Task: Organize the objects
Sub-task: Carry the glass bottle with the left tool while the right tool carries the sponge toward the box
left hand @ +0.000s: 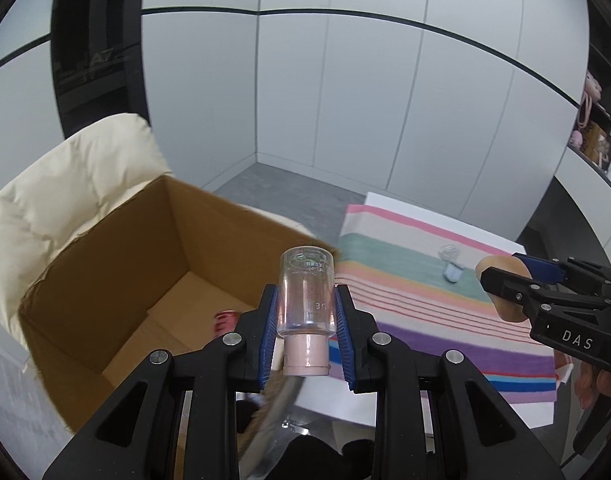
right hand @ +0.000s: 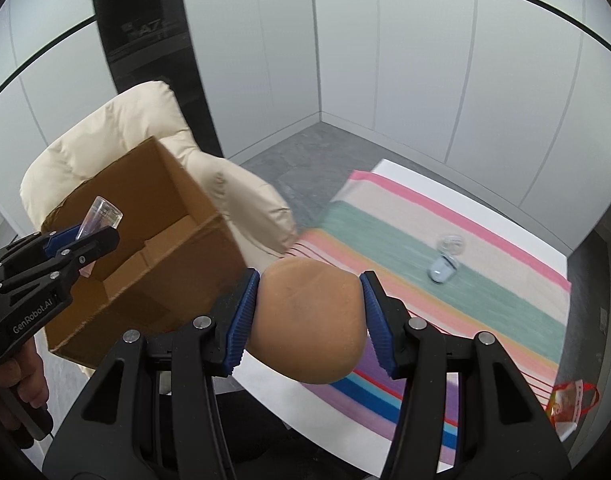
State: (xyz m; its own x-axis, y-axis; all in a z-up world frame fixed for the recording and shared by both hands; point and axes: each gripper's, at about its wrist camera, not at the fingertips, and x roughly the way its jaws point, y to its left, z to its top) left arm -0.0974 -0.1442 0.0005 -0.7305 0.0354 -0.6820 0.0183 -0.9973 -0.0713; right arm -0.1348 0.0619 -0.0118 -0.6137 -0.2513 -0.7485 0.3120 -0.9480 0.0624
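Observation:
My left gripper (left hand: pixel 305 312) is shut on a clear plastic bottle (left hand: pixel 305 292) with a pale pink cap, held at the near rim of an open cardboard box (left hand: pixel 105 280). From the right wrist view the same bottle (right hand: pixel 99 216) pokes up over the box (right hand: pixel 185 216). My right gripper (right hand: pixel 310 312) is shut on a tan rounded egg-shaped object (right hand: pixel 309 320), above the near edge of the striped cloth (right hand: pixel 485 280); it shows at the right in the left wrist view as the tan object (left hand: pixel 505 308). A pink can (left hand: pixel 225 320) lies inside the box.
The box rests on a cream padded chair (left hand: pixel 65 184). A small clear bottle with a pale blue cap (right hand: pixel 445 260) lies on the striped cloth over a white table (right hand: pixel 505 216). A red-and-orange packet (right hand: pixel 569 404) sits at the cloth's right corner. Shelves (left hand: pixel 597 136) stand far right.

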